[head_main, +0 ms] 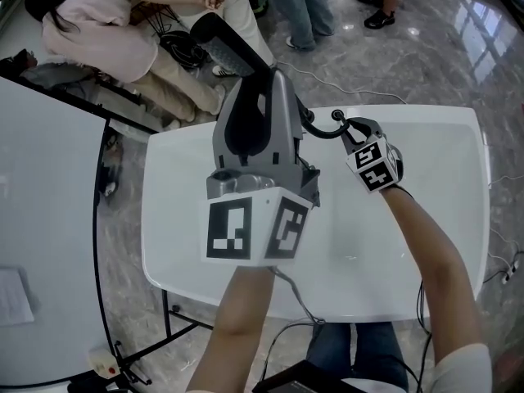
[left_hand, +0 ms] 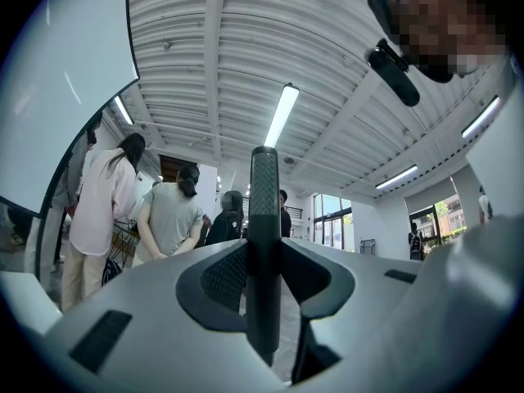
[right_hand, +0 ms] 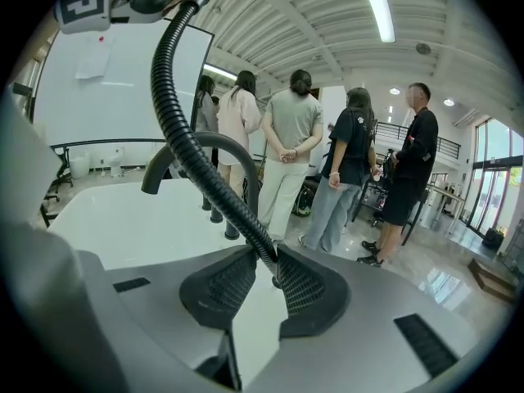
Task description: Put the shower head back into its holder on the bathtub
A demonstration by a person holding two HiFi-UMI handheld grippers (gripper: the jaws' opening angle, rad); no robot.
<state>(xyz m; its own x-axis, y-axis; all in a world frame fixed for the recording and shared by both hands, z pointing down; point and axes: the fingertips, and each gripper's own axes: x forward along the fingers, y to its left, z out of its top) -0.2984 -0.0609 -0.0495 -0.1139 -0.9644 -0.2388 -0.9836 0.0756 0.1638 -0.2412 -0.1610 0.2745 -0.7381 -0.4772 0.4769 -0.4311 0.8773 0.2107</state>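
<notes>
Shower head point(left_hand: 264, 195) in left claw point(left_hand: 264, 278), hose point(right_hand: 179, 137) in right claw point(right_hand: 267, 273).

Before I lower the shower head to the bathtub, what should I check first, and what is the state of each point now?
1. Left gripper shut on the shower head handle: ok.
2. Right gripper shut on the black corrugated hose: ok.
3. Hose runs in a smooth curve, no kink: ok.
4. Holder found on the bathtub: cannot tell; only the faucet spout and small posts beside it show.
5. Shower head lined up with the holder: cannot tell.
6. People stand beyond the tub, apart from both grippers: ok.
</notes>
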